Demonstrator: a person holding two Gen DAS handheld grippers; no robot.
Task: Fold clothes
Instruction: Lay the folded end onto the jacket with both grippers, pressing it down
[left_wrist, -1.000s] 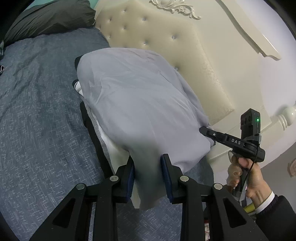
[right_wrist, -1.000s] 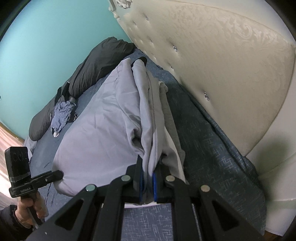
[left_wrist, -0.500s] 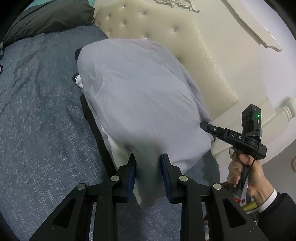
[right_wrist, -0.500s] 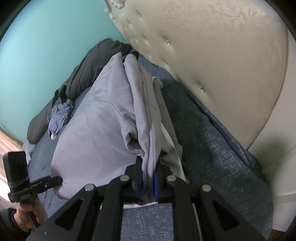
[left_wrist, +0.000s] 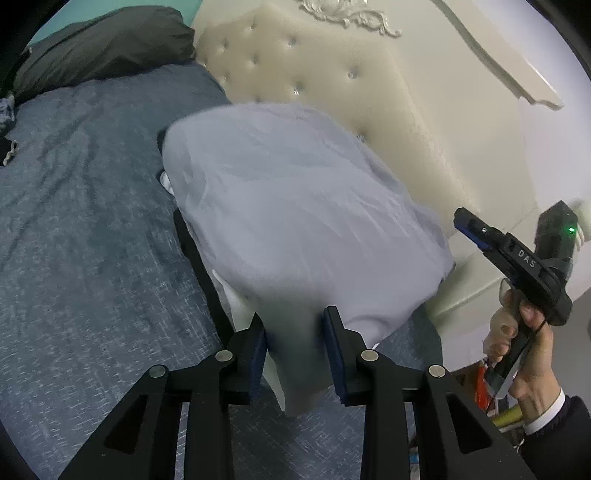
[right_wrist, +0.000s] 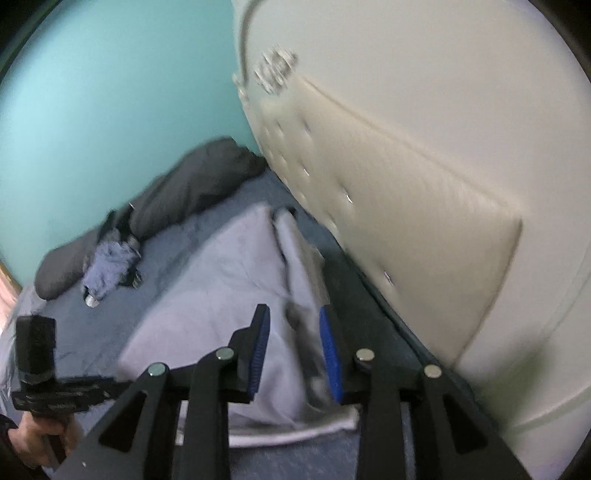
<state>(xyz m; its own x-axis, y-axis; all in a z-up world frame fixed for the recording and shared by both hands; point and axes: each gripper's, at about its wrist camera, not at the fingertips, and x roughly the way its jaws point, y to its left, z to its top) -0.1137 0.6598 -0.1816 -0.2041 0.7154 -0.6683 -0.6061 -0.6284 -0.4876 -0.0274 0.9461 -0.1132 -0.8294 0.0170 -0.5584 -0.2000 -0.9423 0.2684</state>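
Note:
A light grey garment (left_wrist: 295, 206) lies in a puffed heap on the blue-grey bed (left_wrist: 74, 258), close to the headboard. My left gripper (left_wrist: 295, 347) is shut on the near corner of it, and a tail of cloth hangs below the pads. In the right wrist view the garment (right_wrist: 207, 314) lies flat with a folded ridge. My right gripper (right_wrist: 291, 321) is open above that ridge and holds nothing. In the left wrist view the right gripper (left_wrist: 465, 221) hangs in the air to the right of the cloth, held by a hand (left_wrist: 524, 347). The left gripper (right_wrist: 110, 386) shows at the garment's near-left edge.
A cream tufted headboard (left_wrist: 332, 92) runs along the far side, with its padded panel (right_wrist: 406, 221) close on the right. Dark pillows (right_wrist: 192, 184) and a crumpled blue cloth (right_wrist: 110, 266) lie at the far end. White and black fabric (left_wrist: 229, 291) peeks from under the garment.
My right gripper has opened and let go of the garment's folded edge, and it has lifted back from it. The left gripper keeps its hold and has shifted a little with the cloth.

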